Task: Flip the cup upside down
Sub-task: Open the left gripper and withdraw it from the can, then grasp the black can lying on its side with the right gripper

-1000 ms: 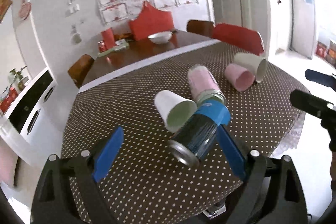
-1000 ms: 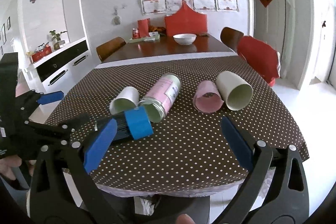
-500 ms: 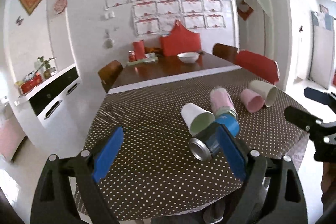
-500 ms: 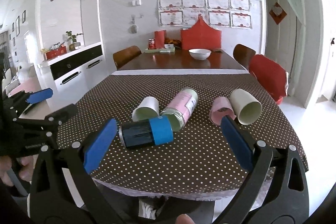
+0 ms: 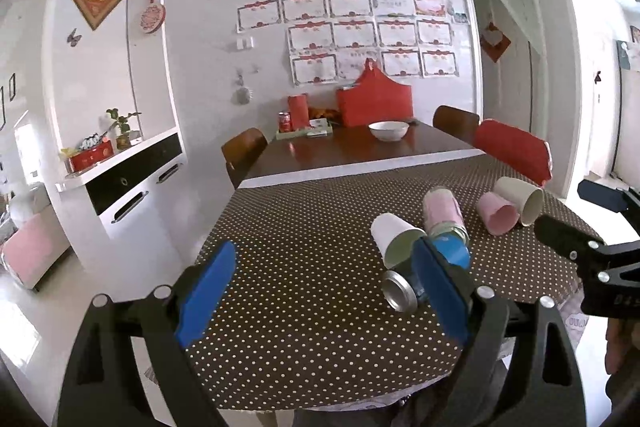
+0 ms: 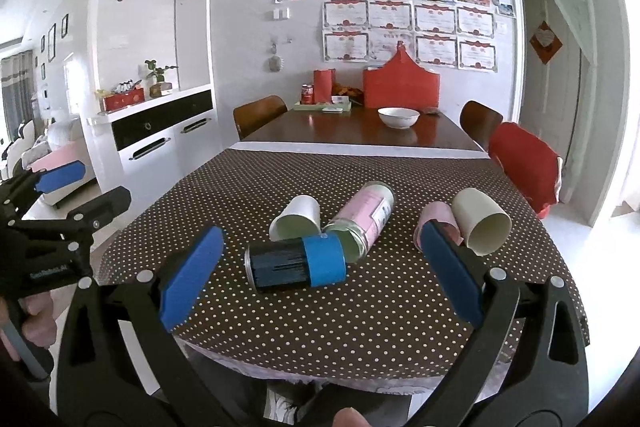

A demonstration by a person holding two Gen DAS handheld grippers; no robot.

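Worktop under brown white-dotted cloth, five containers lying on their sides.

Nearest: black can with blue band. Just behind, touching or nearly so: white cup and pink-labelled jar. Further right: pink cup beside cream cup. On bare wood beyond: white bowl, upright.
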